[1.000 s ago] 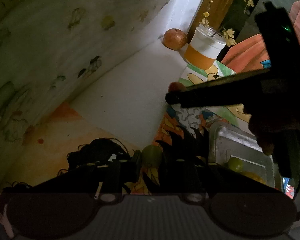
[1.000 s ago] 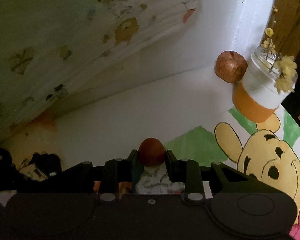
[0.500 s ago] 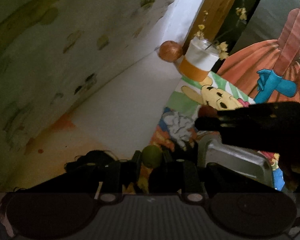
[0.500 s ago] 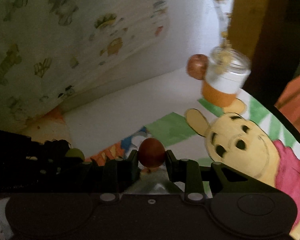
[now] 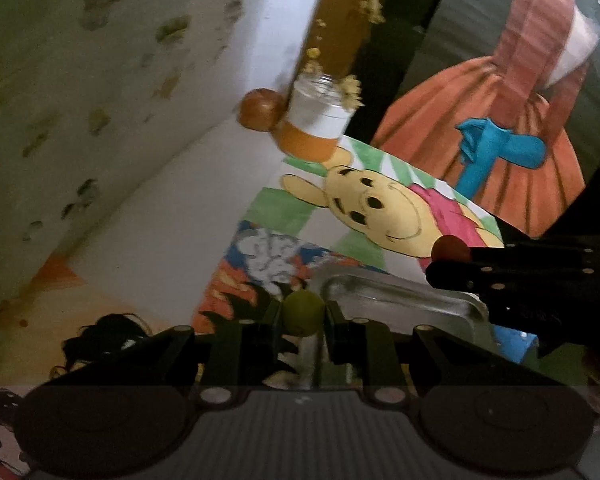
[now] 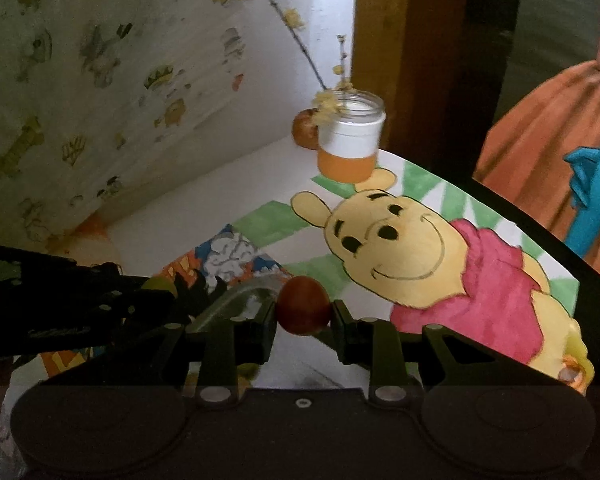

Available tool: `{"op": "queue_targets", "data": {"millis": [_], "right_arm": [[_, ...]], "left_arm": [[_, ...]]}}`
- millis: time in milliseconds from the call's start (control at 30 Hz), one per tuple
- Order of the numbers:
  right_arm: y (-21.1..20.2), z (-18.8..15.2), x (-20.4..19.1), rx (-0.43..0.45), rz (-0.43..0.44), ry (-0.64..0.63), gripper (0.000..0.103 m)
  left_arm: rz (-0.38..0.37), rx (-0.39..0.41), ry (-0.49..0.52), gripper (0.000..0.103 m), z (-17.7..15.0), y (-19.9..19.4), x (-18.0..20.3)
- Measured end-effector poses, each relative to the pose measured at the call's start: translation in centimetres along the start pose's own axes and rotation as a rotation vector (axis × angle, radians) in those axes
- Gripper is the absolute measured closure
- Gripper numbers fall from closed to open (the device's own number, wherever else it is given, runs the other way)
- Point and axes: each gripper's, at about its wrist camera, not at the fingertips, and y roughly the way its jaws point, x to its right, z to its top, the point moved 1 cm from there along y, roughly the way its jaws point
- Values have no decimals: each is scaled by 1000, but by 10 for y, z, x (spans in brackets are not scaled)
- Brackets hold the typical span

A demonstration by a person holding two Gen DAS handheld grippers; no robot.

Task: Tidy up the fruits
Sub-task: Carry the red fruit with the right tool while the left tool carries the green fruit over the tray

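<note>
- Words or labels cannot be read anywhere; the mat (image 6: 420, 240) only shows a yellow cartoon bear in a pink shirt.
- Left gripper (image 5: 302, 316) squeezes a small round green fruit (image 5: 302, 312) over the near left corner of the metal tray (image 5: 400, 296).
- Right gripper (image 6: 303, 316) squeezes a round red-brown fruit (image 6: 303, 310) just right of it.
- Far away, a brown apple (image 6: 305, 130) touches a jar (image 6: 350, 140) with yellow flowers.

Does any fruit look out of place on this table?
Yes. One brownish fruit sits alone in the far corner, beside the jar, apart from the metal tray. The left tongs hold a green fruit and the right tongs a red one.
</note>
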Motion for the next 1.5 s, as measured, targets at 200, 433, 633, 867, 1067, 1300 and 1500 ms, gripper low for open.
{"op": "queue_targets", "data": {"millis": [200, 433, 633, 867, 1067, 1300, 1500], "right_arm": [[-18, -16, 2, 14, -16, 34, 72], [-32, -33, -1, 21, -25, 54, 72], [-34, -47, -2, 13, -49, 68, 72], [-31, -65, 0, 15, -79, 132, 72], [-32, -77, 5, 24, -108, 195, 72], [-24, -86, 12, 31, -135, 247, 72], [-14, -88, 16, 25, -139, 279, 72]], "left_arm": [[-23, -2, 40, 79, -6, -4, 19], [-37, -4, 66, 79, -12, -9, 31], [-33, -12, 76, 79, -18, -11, 35], [-33, -24, 108, 79, -17, -7, 41], [-52, -39, 152, 79, -11, 2, 49], [-67, -62, 217, 79, -2, 21, 64], [-52, -112, 285, 79, 2, 46, 77]]}}
